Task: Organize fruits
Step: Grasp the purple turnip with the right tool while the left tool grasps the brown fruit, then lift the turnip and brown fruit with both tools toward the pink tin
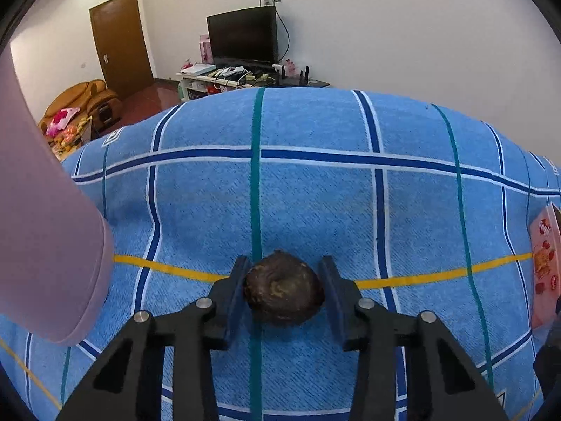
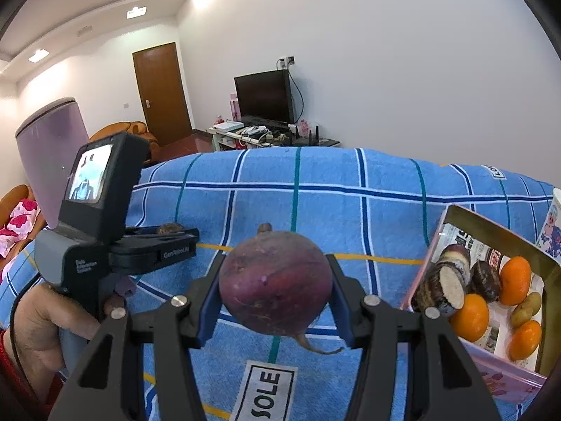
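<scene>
Your left gripper point(image 1: 284, 282) has its jaws pulled in narrow around a dark brown wrinkly fruit point(image 1: 283, 289) that sits on the blue checked cloth point(image 1: 315, 189), right where the teal stripe crosses the yellow one. The left pad looks pressed against the fruit's side, and the right pad sits right at its other side with maybe a sliver of shadow between, so you're clamped on it or as good as. The fruit looks like it's resting on the cloth.

Your right gripper point(image 2: 275, 291) is clamped on a round purple-red root point(image 2: 275, 284), beet-looking, with a stub on top and a thin tail curling out underneath. Both pads touch its sides, and it hangs clear above the cloth.

Off to the right of that view there's an open box point(image 2: 491, 231) lined with newsprint, holding three oranges point(image 2: 470, 315), a couple of small greenish-yellow fruits point(image 2: 526, 308), a dark wrinkly one point(image 2: 485, 279) and a striped cut tuber point(image 2: 447, 282).

Your left hand point(image 2: 45, 322) shows at the lower left, wrapped round the gripper handle, with a tall lilac cylinder point(image 2: 52, 154) standing behind it.
</scene>
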Tool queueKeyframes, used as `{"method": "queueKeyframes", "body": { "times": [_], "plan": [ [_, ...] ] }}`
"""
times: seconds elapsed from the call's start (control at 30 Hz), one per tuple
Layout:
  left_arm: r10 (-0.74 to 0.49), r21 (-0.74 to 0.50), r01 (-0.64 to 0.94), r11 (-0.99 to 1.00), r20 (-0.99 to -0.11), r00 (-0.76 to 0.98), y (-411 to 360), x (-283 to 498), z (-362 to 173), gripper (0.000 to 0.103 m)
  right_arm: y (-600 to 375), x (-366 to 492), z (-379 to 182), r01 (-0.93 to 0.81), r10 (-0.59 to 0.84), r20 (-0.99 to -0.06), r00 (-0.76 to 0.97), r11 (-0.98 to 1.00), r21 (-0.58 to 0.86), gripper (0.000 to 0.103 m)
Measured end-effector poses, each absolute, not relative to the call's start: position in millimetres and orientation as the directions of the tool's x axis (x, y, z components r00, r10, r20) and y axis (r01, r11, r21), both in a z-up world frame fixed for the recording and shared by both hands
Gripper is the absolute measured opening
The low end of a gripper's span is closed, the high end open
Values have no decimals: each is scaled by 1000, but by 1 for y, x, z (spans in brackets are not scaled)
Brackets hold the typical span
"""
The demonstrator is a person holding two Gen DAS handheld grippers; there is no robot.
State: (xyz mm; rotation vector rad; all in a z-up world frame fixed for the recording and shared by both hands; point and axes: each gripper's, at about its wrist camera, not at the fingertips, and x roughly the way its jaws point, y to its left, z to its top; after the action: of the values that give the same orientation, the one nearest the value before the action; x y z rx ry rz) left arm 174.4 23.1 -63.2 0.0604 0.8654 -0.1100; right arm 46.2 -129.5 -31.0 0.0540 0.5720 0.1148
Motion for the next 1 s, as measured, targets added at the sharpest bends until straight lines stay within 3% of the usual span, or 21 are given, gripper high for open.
{"method": "queueKeyframes", "body": {
  "times": [0.2,0.47,1.0],
  "plan": [
    [-69,-22,76,997,-700,711,37,160,-51,42,-122,45,-29,-73,81,-511,856,997,34,56],
    [45,107,15,994,-538,842,24,108,-31,42,-114,37,-26,-52,31,-465,885,998,-32,56],
    [66,84,-29,996,-482,874,21,56,-20,43,-113,8,-25,-33,5,-443,897,998,-57,56]
  ]
}}
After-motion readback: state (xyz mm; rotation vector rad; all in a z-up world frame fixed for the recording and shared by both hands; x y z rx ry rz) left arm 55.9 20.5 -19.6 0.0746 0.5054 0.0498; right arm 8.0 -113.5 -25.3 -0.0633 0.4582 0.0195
